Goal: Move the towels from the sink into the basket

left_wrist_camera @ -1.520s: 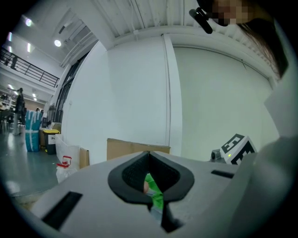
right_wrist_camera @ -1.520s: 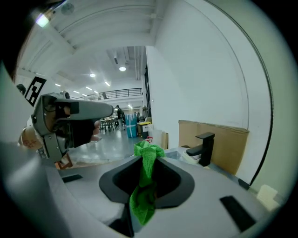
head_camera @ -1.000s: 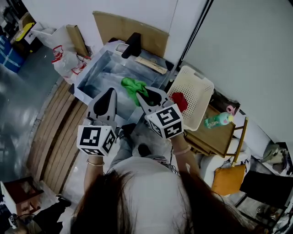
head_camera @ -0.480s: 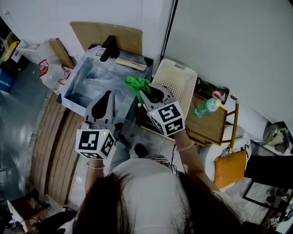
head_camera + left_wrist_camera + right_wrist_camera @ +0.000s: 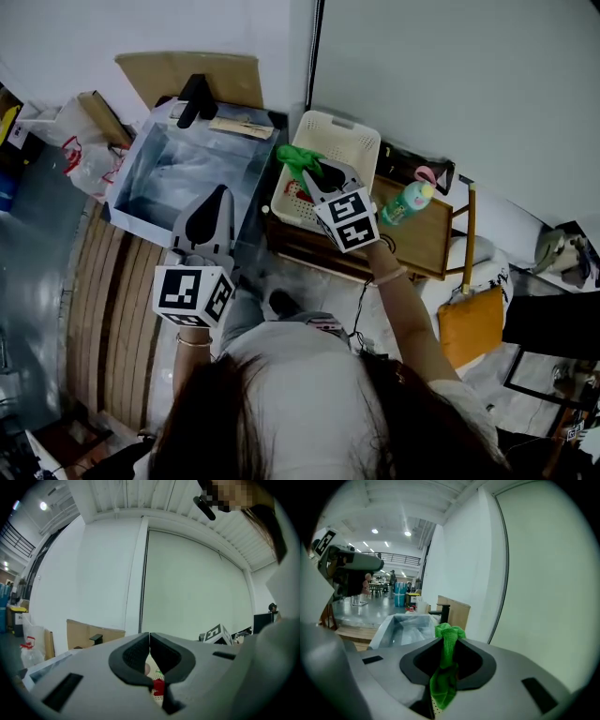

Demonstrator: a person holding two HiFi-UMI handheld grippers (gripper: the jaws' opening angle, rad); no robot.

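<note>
Nearest the viewer, the left gripper [image 5: 217, 195] is clenched on nothing. Its jaws meet at the tips and its nose points level toward the near corner of the sink [image 5: 178, 164]. It has shifted only a little across the room in the last second and takes no part in the carry.

Beyond it, the right gripper [image 5: 319, 171] grips the green towel [image 5: 298, 156]. The cloth is pinched between the two pads, with a tuft standing above them and a longer fold hanging below.

This is the change. A second ago this gripper and its towel hung over the right edge of the sink. Half a second ago they were crossing the gap. Now they are over the left part of the basket [image 5: 359, 141], with the gripper tilted slightly downward. The grip has not altered during the carry.

A red towel [image 5: 292, 191] already lies in the basket, just below and beside the gripper. The basket stands on a wooden table [image 5: 427, 244] with a green bottle [image 5: 405, 203] near its right side.

The transfer of the green towel appears nearly done, since only lowering and letting go remain. How high the cloth hangs above the basket floor cannot be read.

Farther off, no other towel can be made out in the sink. The black faucet [image 5: 195, 98] stands at its far rim against the wall.
</note>
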